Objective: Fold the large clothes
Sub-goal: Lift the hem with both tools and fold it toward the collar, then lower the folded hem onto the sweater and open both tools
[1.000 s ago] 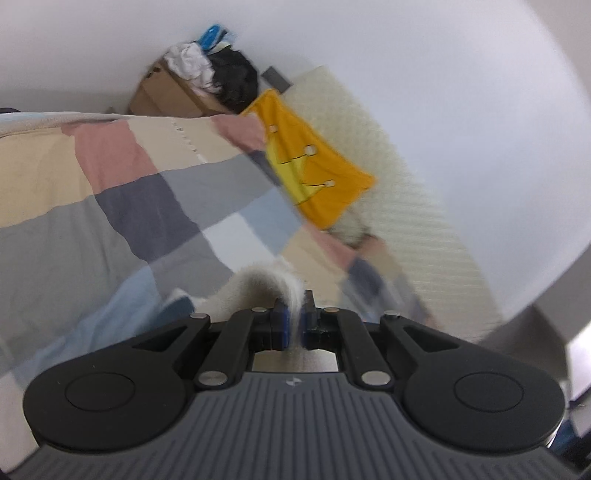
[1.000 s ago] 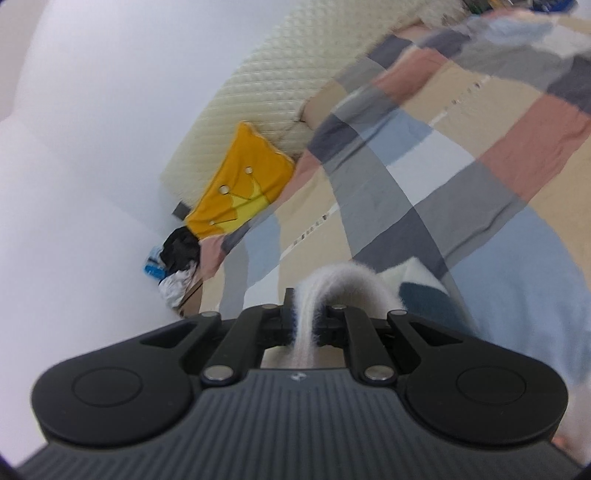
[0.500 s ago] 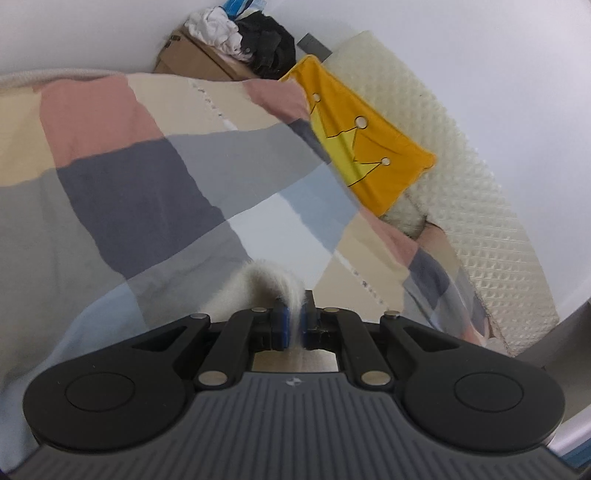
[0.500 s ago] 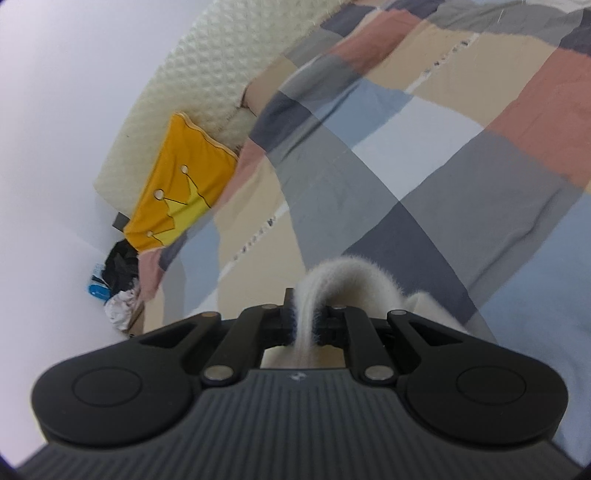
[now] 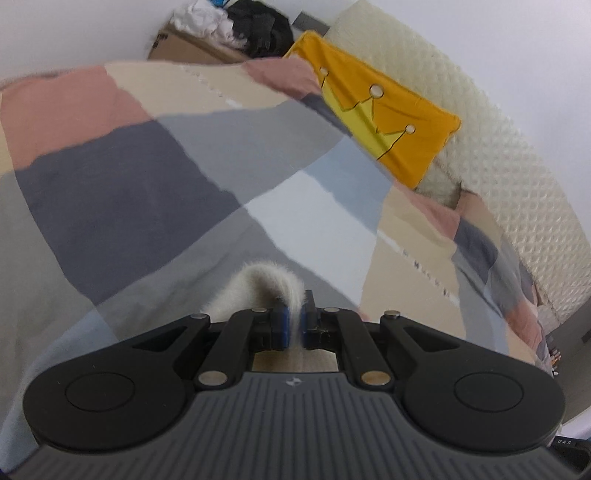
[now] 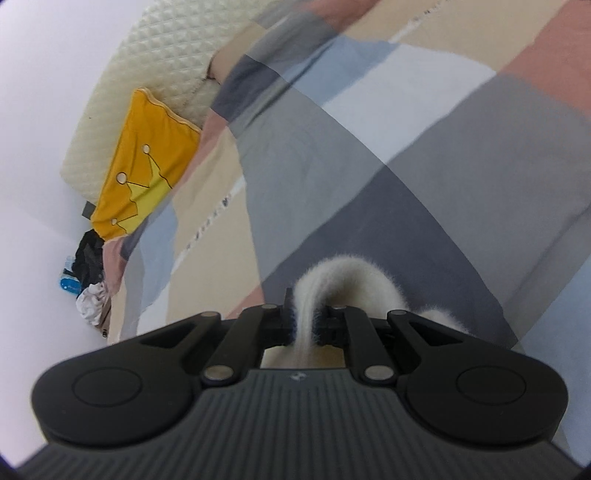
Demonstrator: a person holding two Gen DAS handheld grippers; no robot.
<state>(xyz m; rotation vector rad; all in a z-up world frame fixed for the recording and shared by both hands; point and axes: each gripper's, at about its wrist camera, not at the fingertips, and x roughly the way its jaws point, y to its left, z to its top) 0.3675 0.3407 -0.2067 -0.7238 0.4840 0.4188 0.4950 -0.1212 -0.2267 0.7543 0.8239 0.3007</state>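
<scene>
Left hand-held gripper (image 5: 293, 320), lower centre of its view: jaws clenched on a fold of white fluffy garment (image 5: 258, 286), which loops up and to the left out of the blue pads and drops behind the gripper body. Right hand-held gripper (image 6: 304, 320), lower centre of its own view: likewise clamped on the same white fluffy cloth (image 6: 347, 280), here arching up and off to the right, with more of it showing past the right linkage. Rest of the garment hidden under the gripper bodies in both views; cannot tell how it hangs. Beneath both: bed with a patchwork duvet (image 5: 155, 192) in grey, dark blue-grey, pink, beige, pale blue and white blocks, filling most of each frame. Yellow pillow (image 5: 384, 122) with a crown drawing lies at the duvet's edge, against a cream quilted headboard (image 5: 517, 177) (upper right in the left view, upper left in the right view). Cardboard box (image 5: 184, 48) at top of left view beyond the bed, against the white wall; piled on it, crumpled white cloth (image 5: 205, 18) and a black bundle (image 5: 260, 31) side by side, touching. Whether they sit inside or on top, cannot tell. Some motion blur.
</scene>
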